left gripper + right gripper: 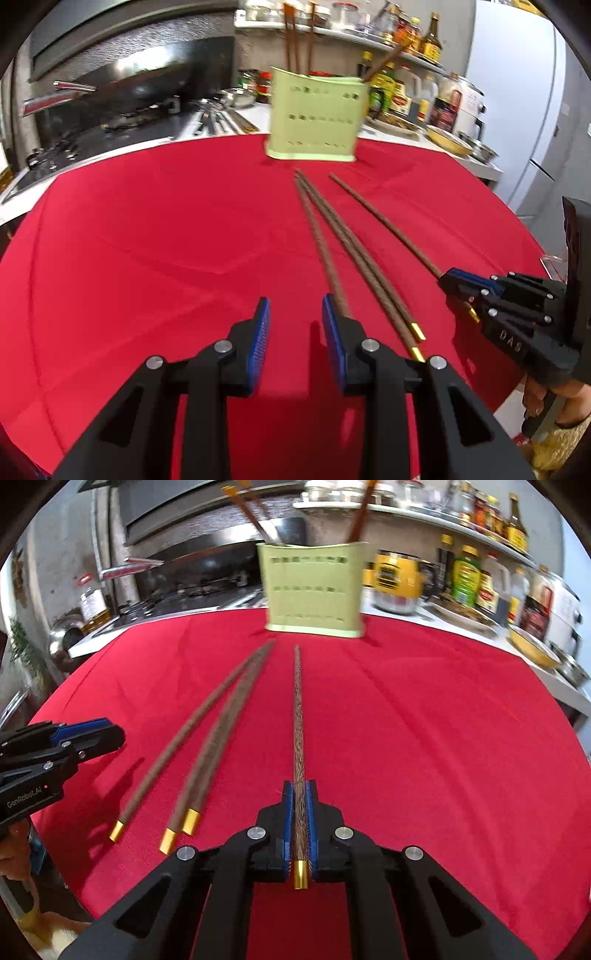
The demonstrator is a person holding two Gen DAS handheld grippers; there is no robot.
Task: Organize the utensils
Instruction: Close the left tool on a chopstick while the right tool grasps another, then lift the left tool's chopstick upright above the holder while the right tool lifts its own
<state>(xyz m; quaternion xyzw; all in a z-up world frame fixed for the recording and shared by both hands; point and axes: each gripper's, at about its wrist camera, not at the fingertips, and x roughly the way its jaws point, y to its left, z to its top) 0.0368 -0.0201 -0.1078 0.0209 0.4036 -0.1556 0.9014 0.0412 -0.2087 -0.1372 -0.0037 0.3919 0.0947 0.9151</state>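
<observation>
The right gripper point(299, 823) has its jaws clamped on one brown chopstick point(297, 716) near its gold-capped end, the cap showing just behind the blue pads point(313, 823) and the shaft running straight toward twelve o'clock, its tip stopping short of the green utensil holder point(312, 590). That holder stands upright at the far edge of the red cloth point(443, 757) covering the tabletop, with several chopsticks already standing in it. In the right wrist view three more chopsticks point(207, 738) lie on the cloth at about ten o'clock from the gripper, fanned slightly, gold caps nearest the camera and tips converging toward the holder. The left gripper point(295, 339) hangs over the near part of the cloth with its jaws apart and nothing between them; the nearest loose chopstick runs behind its right finger point(334, 343). From the left wrist view the right gripper appears at three o'clock, gripping its chopstick. A cooktop point(122, 125) and bottles point(432, 37) sit behind, somewhat blurred.
</observation>
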